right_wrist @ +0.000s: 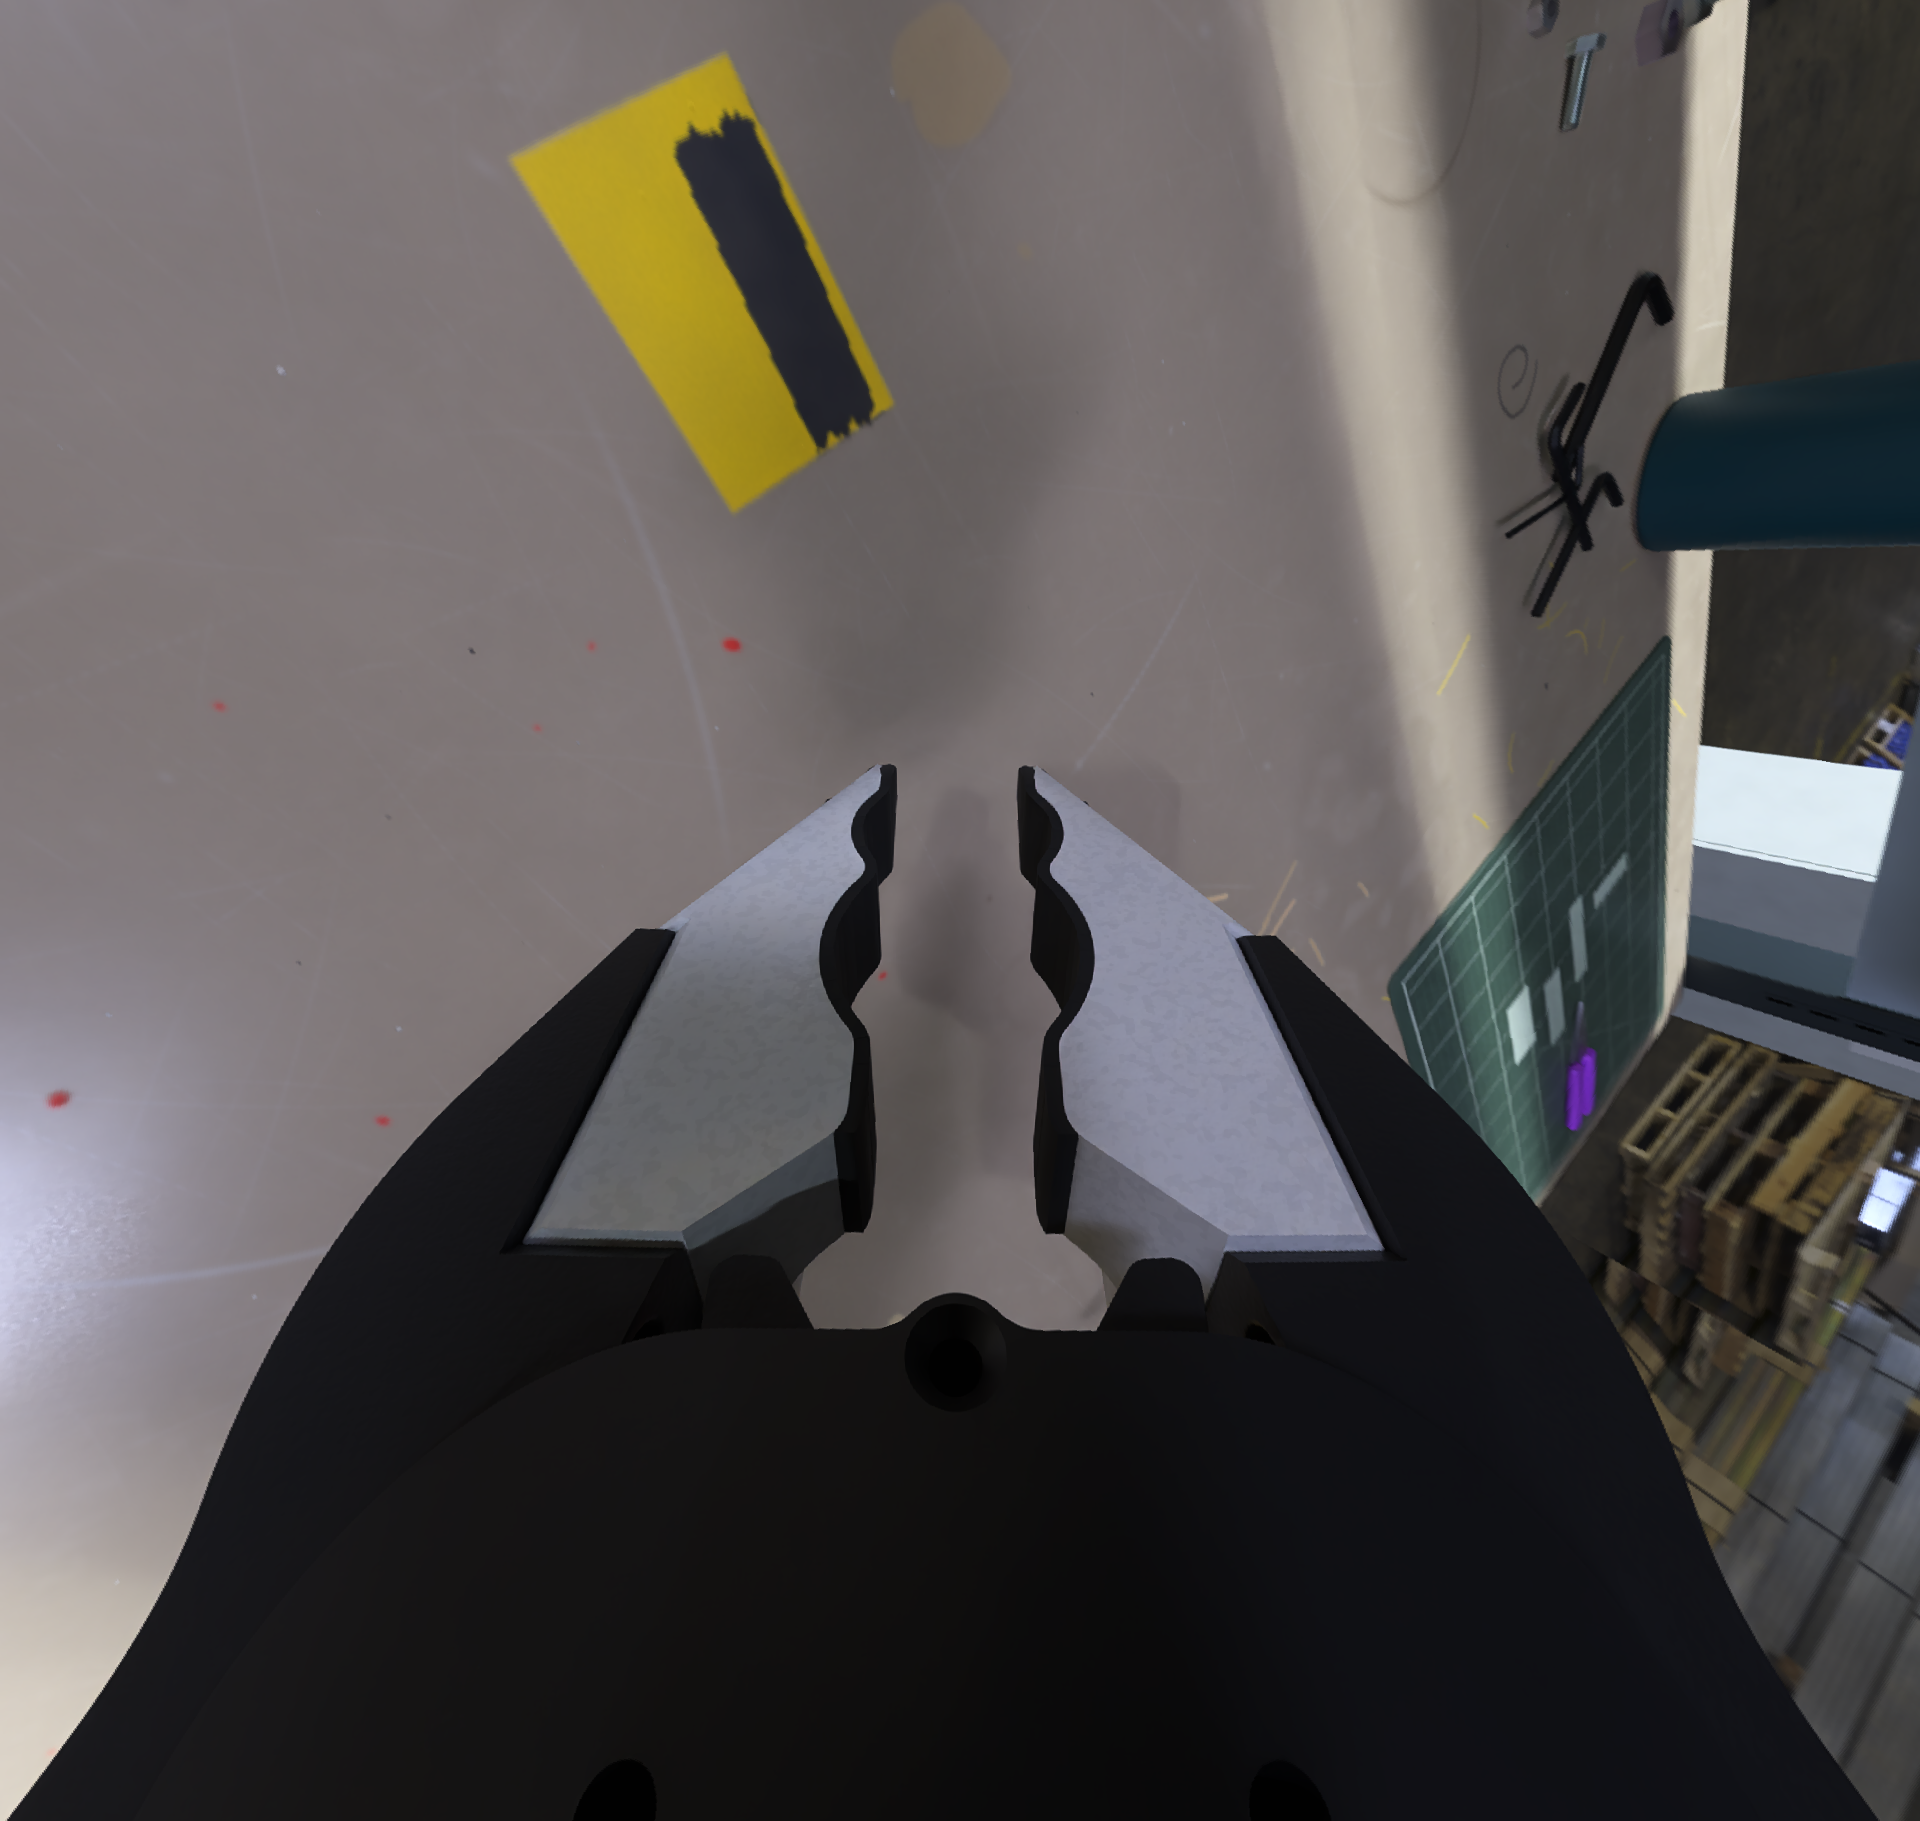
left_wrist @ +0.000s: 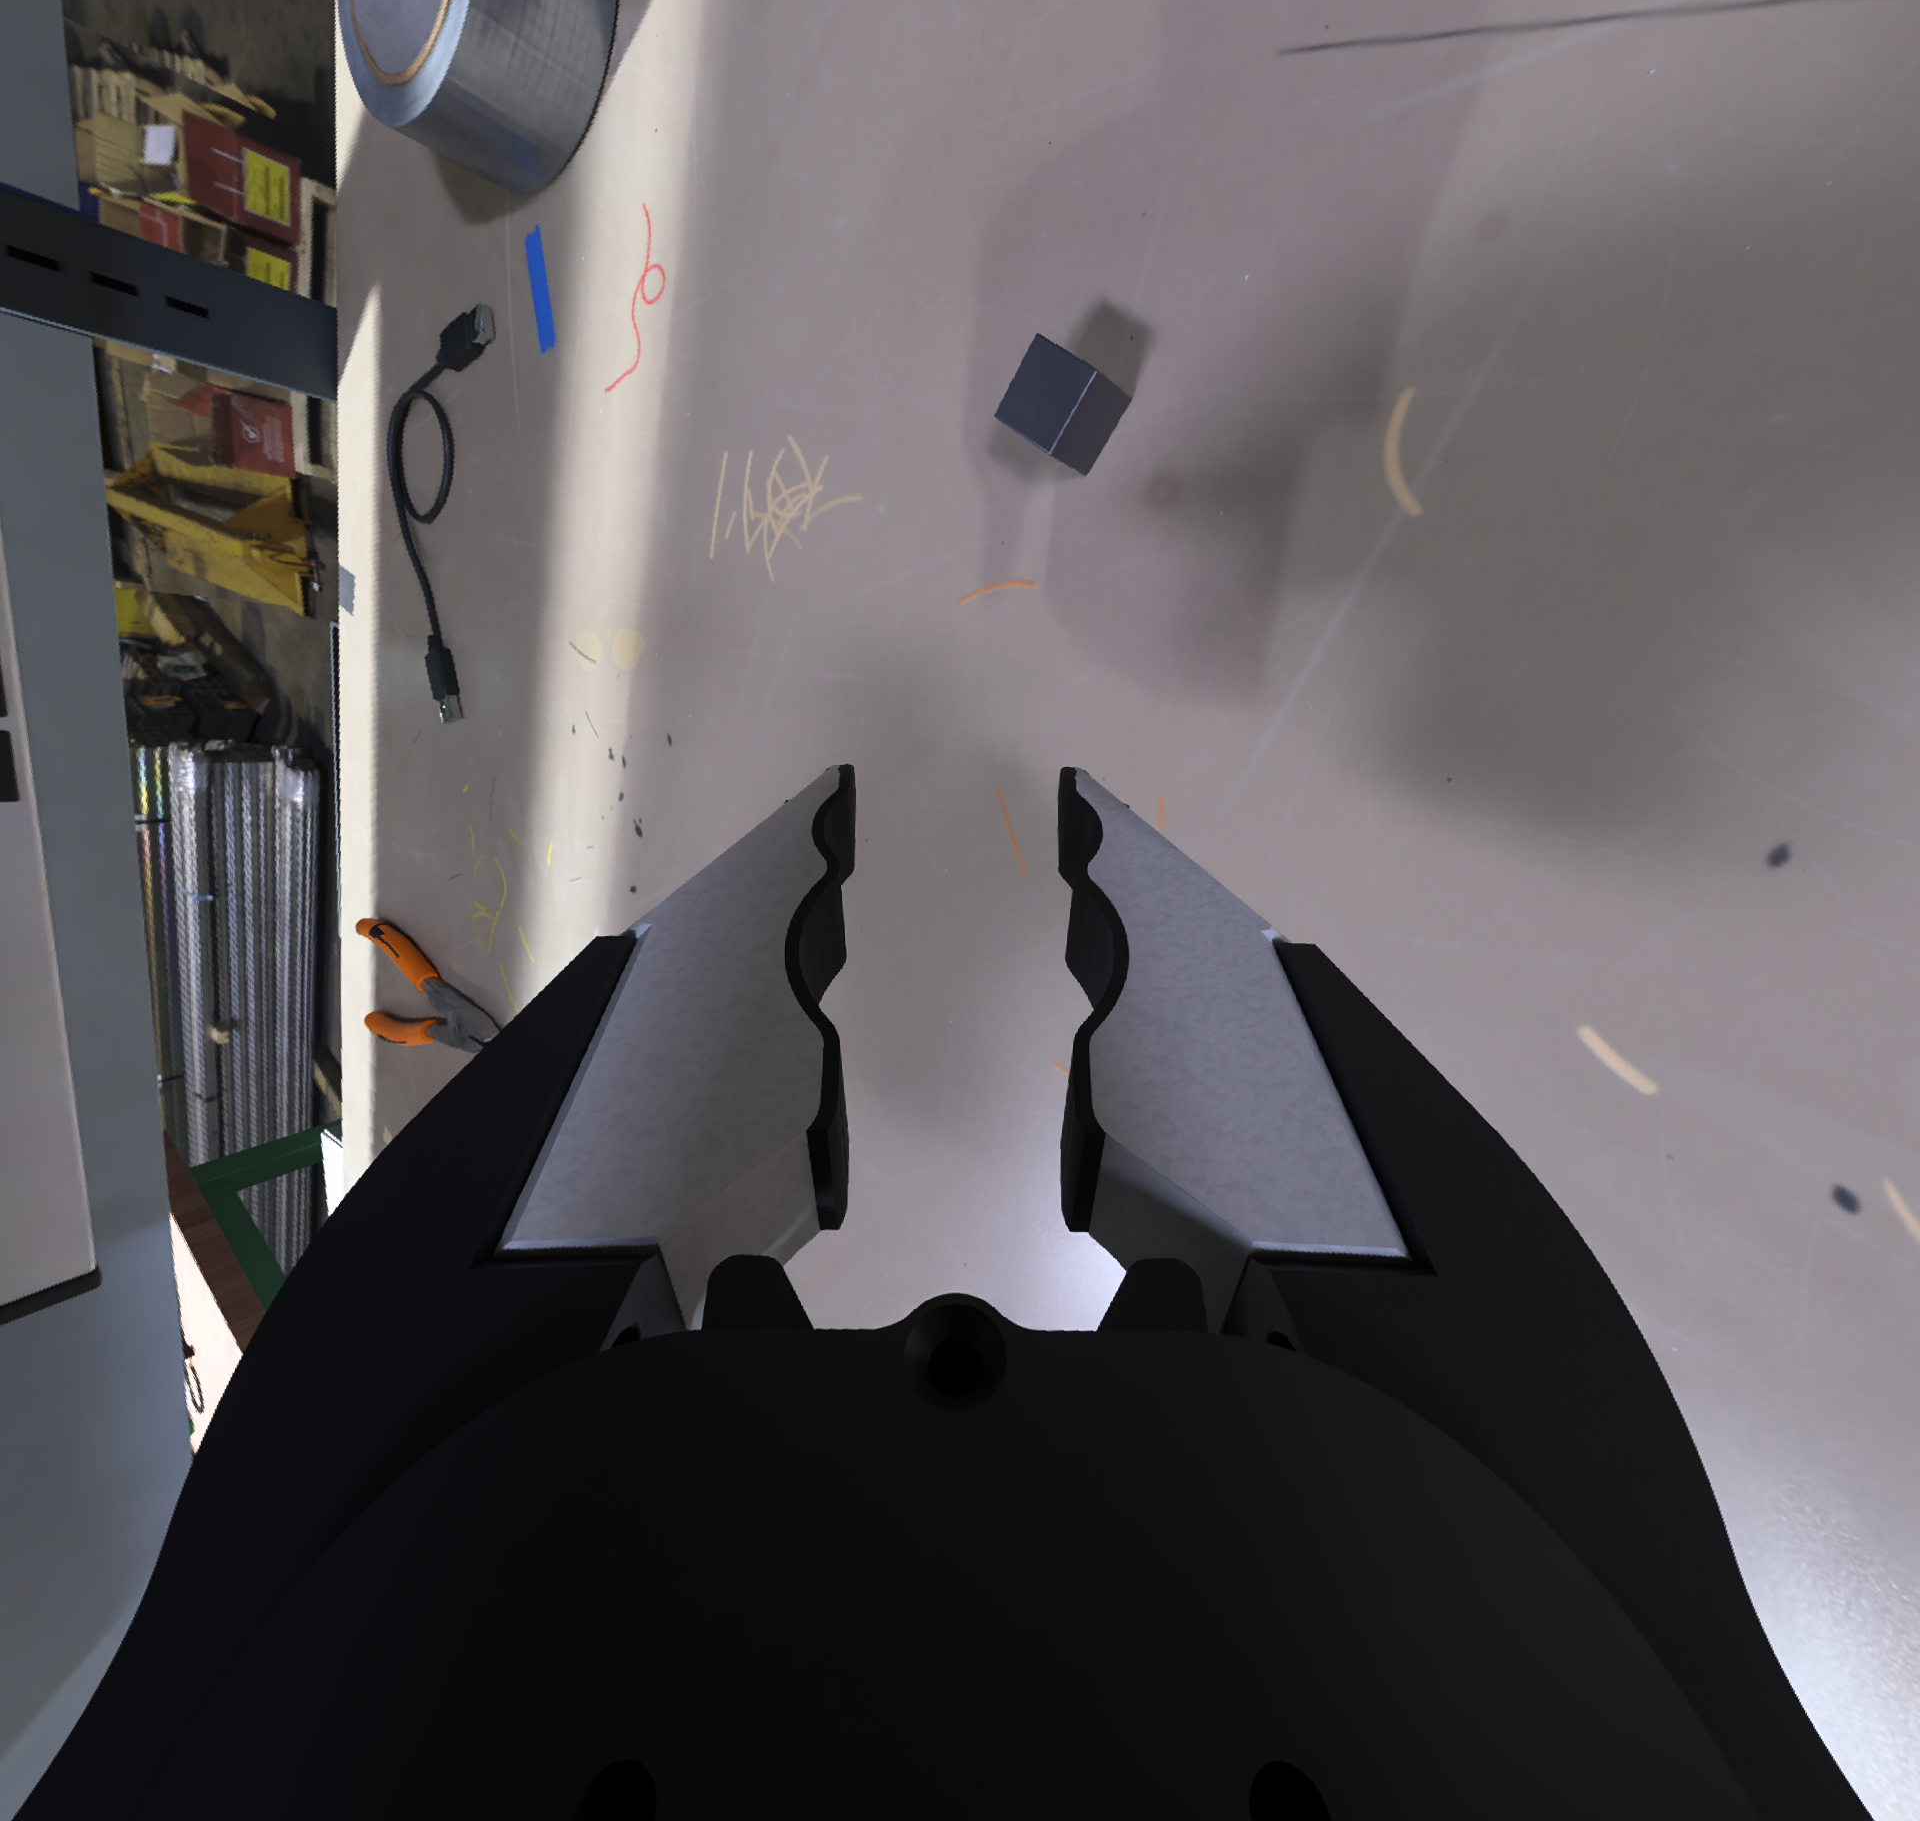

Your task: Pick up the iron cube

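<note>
Left gripper (left_wrist: pixel 956 784): jaws apart, nothing between them, held above the bench (left_wrist: pixel 1455 836). Iron cube (left_wrist: pixel 1062 402) sits on the bench ahead of the fingertips and slightly to the right of their line, well apart from them. Cube is dark, turned corner-on to the camera, resting flat, with a shadow falling to its right.

Along the bench's left edge in the left wrist view: roll of grey tape (left_wrist: pixel 483 31) at the far end, a strip of blue tape (left_wrist: pixel 539 288), a coiled black cable (left_wrist: pixel 431 483), and orange-handled pliers (left_wrist: pixel 416 987) partly hidden behind the gripper body. Bench surface carries scratches and coloured scribbles.

Right gripper (right_wrist: pixel 956 784): jaws apart with a narrower gap, empty, above a bare stretch of bench. The cube does not show in this view. Ahead and left lies a yellow card with a black stripe (right_wrist: pixel 707 280). Near the right edge: black hex keys (right_wrist: pixel 1584 441), bolts and a nut (right_wrist: pixel 1579 78), a green cutting mat (right_wrist: pixel 1538 940) with a small purple object (right_wrist: pixel 1579 1091) on it.
</note>
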You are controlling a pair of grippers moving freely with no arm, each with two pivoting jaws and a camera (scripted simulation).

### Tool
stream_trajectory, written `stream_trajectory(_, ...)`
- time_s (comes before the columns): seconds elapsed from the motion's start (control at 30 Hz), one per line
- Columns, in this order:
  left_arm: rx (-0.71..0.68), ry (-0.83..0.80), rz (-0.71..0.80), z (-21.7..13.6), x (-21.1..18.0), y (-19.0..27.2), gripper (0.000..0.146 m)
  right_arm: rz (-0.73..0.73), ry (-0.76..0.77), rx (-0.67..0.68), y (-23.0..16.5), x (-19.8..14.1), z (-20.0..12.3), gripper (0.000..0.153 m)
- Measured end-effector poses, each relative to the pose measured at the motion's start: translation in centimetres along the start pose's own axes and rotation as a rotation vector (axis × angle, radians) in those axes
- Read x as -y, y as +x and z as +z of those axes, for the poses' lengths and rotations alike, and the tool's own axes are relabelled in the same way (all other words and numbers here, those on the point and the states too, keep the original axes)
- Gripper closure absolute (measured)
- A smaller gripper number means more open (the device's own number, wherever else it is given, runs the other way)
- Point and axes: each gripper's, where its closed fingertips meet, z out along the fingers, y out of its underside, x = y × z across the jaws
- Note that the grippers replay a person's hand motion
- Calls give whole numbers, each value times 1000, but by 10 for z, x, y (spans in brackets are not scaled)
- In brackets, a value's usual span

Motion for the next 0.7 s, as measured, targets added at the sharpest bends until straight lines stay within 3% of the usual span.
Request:
stream_trajectory(0.2,7,-4,-3,-2,-2,-2,107,48,15,-62,14,0,-25,125)
stream_trajectory(0.33,14,-5,-9,-3,-3,-5,107,113,155,-124,24,25,-62,127)
stream_trajectory(0.53,33,-11,-10,-9,-5,-12,106,105,521,-30,-14,124,-120,129)
stream_trajectory(0.7,63,-16,-21,-17,-10,-23,106,62,795,236,-98,240,-148,128)
